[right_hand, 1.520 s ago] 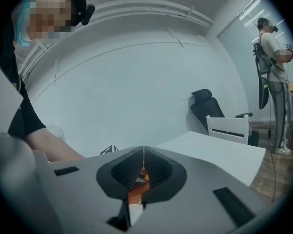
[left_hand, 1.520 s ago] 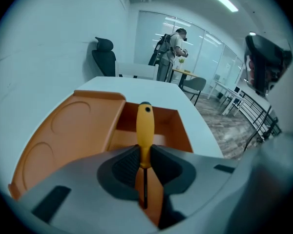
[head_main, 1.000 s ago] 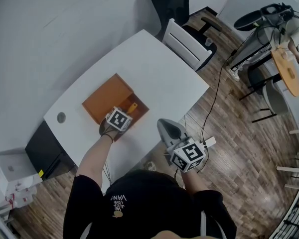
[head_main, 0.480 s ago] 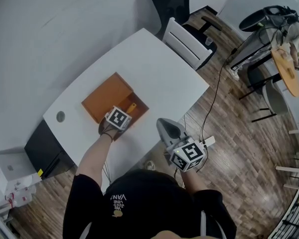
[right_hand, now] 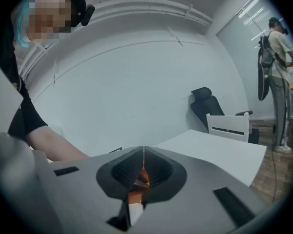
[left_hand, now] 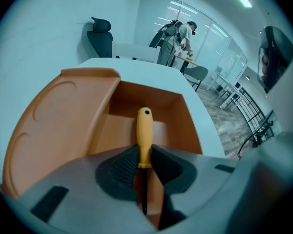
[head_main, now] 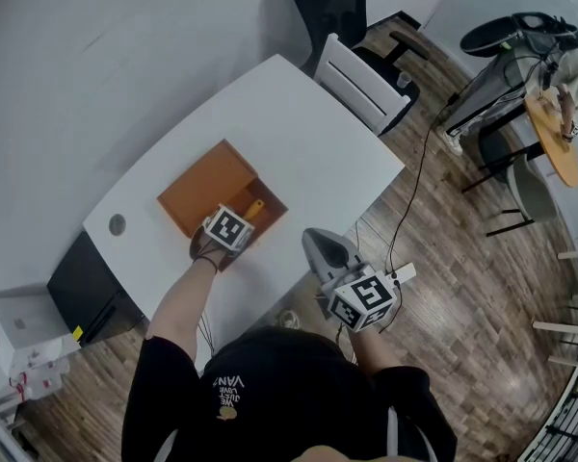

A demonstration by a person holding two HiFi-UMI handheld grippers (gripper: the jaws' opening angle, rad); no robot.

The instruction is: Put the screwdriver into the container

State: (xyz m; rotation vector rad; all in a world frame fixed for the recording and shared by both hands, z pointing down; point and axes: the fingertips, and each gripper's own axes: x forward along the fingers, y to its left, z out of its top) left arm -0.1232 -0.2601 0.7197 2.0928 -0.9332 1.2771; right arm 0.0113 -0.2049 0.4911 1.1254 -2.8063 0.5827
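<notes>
The screwdriver [left_hand: 144, 130] has a yellow handle and a dark shaft, and it points into the open orange container [left_hand: 185, 121]. My left gripper [left_hand: 144, 152] holds it low on the handle with both pads against it, while its jaws are opening. In the head view the left gripper [head_main: 229, 229] hangs over the container [head_main: 207, 186] at the table's near edge, and the yellow handle [head_main: 255, 207] sticks out past it. My right gripper [head_main: 332, 253] hovers off the table to the right. Its jaws [right_hand: 143, 152] are shut with nothing between them.
The container's flat lid [left_hand: 53, 116] lies open to the left. On the white table [head_main: 318, 152] there is a round grommet [head_main: 117, 224]. A white chair [head_main: 361, 85] and a black office chair [head_main: 332, 8] stand beyond. A black cabinet [head_main: 87, 292] sits left, and a person [head_main: 564, 75] works at a round table.
Both grippers and the screwdriver hold their places. Only the person at the far round table has shifted a little.
</notes>
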